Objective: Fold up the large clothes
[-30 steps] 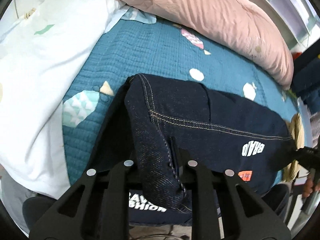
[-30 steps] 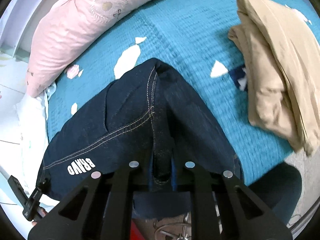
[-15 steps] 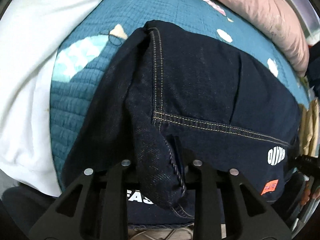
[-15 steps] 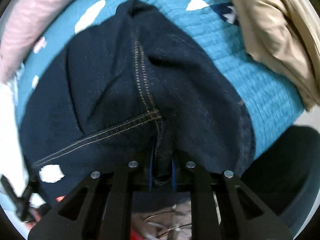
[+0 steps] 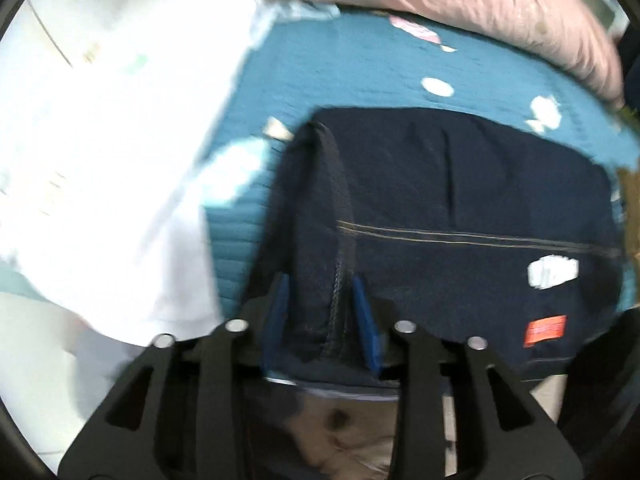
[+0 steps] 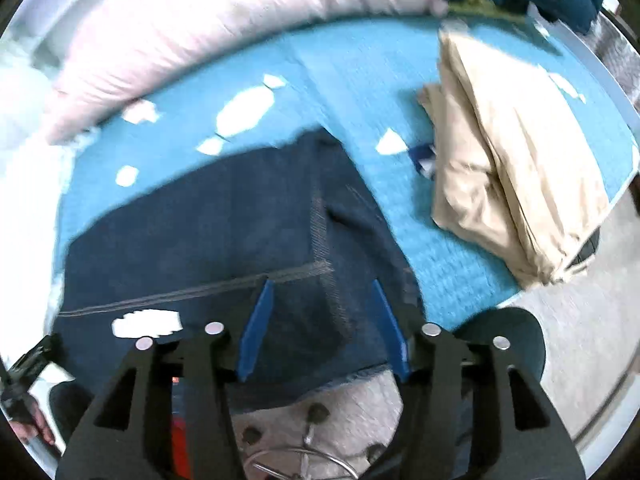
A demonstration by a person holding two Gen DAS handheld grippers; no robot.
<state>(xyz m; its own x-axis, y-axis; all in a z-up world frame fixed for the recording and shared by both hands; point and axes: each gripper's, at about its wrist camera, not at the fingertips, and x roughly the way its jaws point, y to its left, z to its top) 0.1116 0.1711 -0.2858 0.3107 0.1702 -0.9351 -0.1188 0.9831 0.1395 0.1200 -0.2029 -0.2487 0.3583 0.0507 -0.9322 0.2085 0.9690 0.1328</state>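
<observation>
- The dark jeans (image 5: 460,208) lie folded on the bed (image 5: 340,68), at 9 o'clock from the beige garment (image 6: 508,168).
- Left hand-held gripper (image 5: 322,312) is opening, a denim ridge between its pads.
- Right hand-held gripper (image 6: 322,324) is opening, released.
- Risk: the ridge snags on withdrawal, undoing the fold.

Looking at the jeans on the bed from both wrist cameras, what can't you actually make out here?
- Left wrist view: white lettering on the dark jeans is smeared by motion blur, unreadable.
- Left wrist view: orange label too small and blurred to read.
- Right wrist view: jeans' near edge hidden behind the right gripper, whose jaws are opening.
- Left gripper: fold between opening jaws; contact unclear.
</observation>
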